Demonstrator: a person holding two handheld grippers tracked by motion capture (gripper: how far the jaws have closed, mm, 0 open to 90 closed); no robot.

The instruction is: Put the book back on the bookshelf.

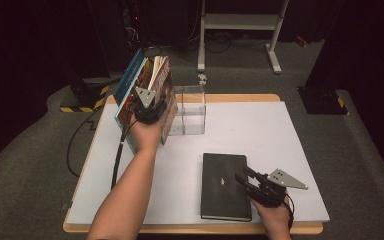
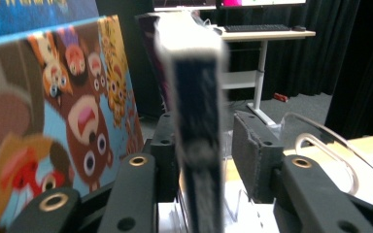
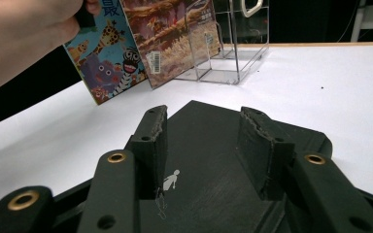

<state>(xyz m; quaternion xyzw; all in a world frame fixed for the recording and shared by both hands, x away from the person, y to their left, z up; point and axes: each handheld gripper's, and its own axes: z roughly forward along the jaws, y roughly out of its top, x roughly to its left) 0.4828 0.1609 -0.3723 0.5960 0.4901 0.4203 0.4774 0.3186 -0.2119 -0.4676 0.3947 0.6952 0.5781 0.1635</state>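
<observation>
Dark-spined book (image 2: 197, 121) stands upright near the table's (image 1: 280, 130) far-left corner, between my left claw's (image 2: 206, 145) pads; right pad clear of it, left contact unclear, so grip reads as loose. Picture books (image 1: 135, 90) lean just beside it, clear acrylic stand (image 1: 190, 110) on its other side. My right claw (image 3: 204, 145) hovers apart over the black notebook (image 1: 223, 185) by the near edge.

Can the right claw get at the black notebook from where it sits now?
Probably yes. The right claw is open and already over the right edge of the black notebook, which lies flat on the table with nothing on top. The standing books and clear box are well away.
</observation>
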